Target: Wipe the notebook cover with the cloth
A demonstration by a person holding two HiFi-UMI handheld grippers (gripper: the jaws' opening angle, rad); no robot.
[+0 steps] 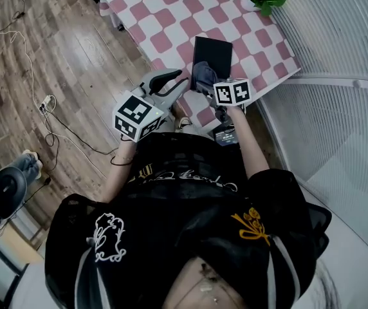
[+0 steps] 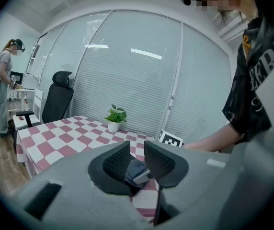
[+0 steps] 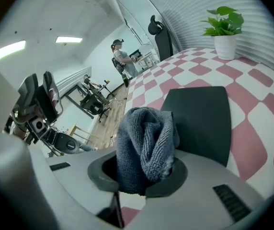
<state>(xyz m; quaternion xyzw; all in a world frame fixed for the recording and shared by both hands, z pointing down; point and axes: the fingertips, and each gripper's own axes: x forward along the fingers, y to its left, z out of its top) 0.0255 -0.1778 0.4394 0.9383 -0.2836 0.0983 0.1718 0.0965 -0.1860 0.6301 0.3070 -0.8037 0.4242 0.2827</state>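
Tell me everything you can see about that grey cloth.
The cloth is blue-grey, thick looped terry by its look, bunched into upright folds. The right claw is shut on its lower part; the bunched top sticks out beyond. It sits at the near edge of the black notebook; contact is unclear.

The notebook [image 1: 213,55] is black and plain-covered. It lies closed and flat on the pink-and-white checked surface [image 1: 171,11], towards its near right edge. The cloth [image 3: 144,145] is grey-blue terry, bunched into a thick upright wad and pinched in the right claw [image 3: 142,170]. It sits at the notebook's near left corner; whether it touches the cover cannot be made out.
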